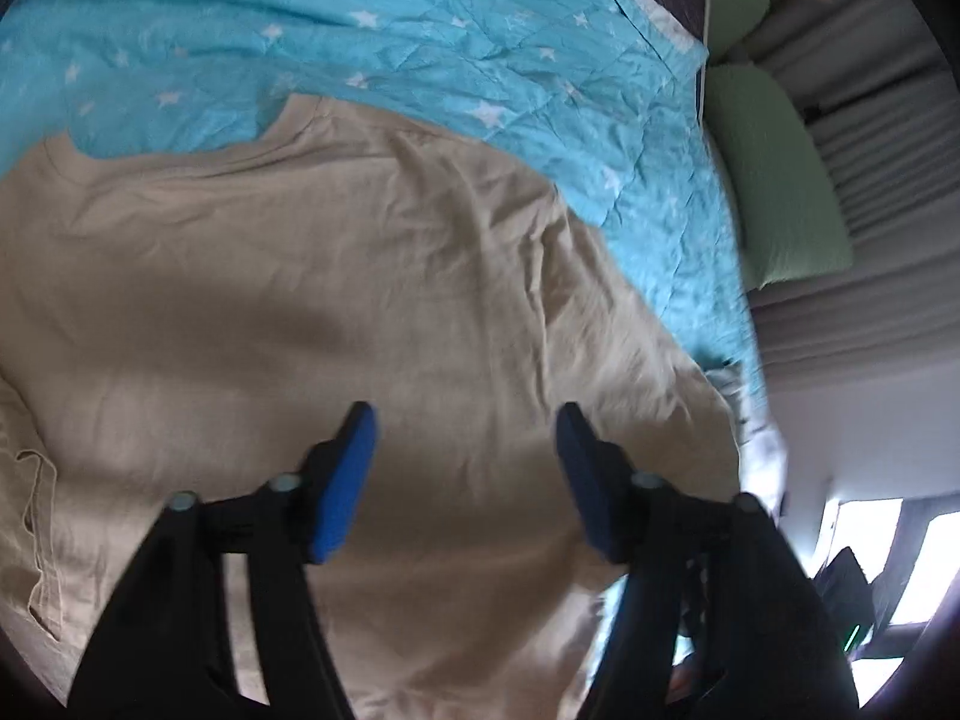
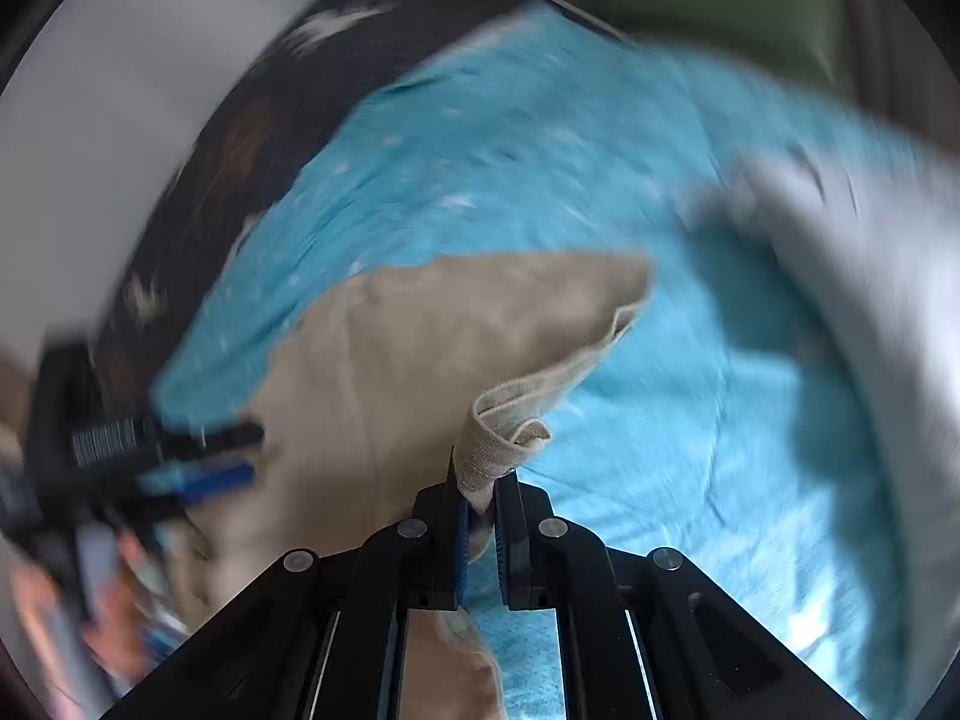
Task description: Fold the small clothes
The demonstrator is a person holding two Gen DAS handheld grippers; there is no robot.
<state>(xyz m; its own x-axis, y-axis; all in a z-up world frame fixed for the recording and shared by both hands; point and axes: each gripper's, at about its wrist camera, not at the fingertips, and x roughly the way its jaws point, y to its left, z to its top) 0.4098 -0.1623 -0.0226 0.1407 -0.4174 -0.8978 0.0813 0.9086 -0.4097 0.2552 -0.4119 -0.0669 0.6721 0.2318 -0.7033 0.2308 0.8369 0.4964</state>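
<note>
Your left gripper [image 1: 465,420] hangs wide apart over the beige shirt [image 1: 300,300], nothing between the blue pads [image 1: 345,480]; shirt lies spread on the turquoise star-print bedspread [image 1: 420,30]; green pillow [image 1: 774,180] at far right edge; your right gripper [image 2: 480,498] is clamped tight on the shirt's ribbed hem [image 2: 510,414], corner lifted; view blurred.

The left tongs [image 1: 465,426] point steeply down with the two blue pads [image 1: 345,480] wide apart and nothing between them. The right tongs [image 2: 478,483] are pressed together on a beige cloth edge [image 2: 498,438], and the edge stands up out of them. In the right wrist view the left tongs [image 2: 198,456] appear blurred at the left, with a hand [image 2: 114,618] behind them.
</note>
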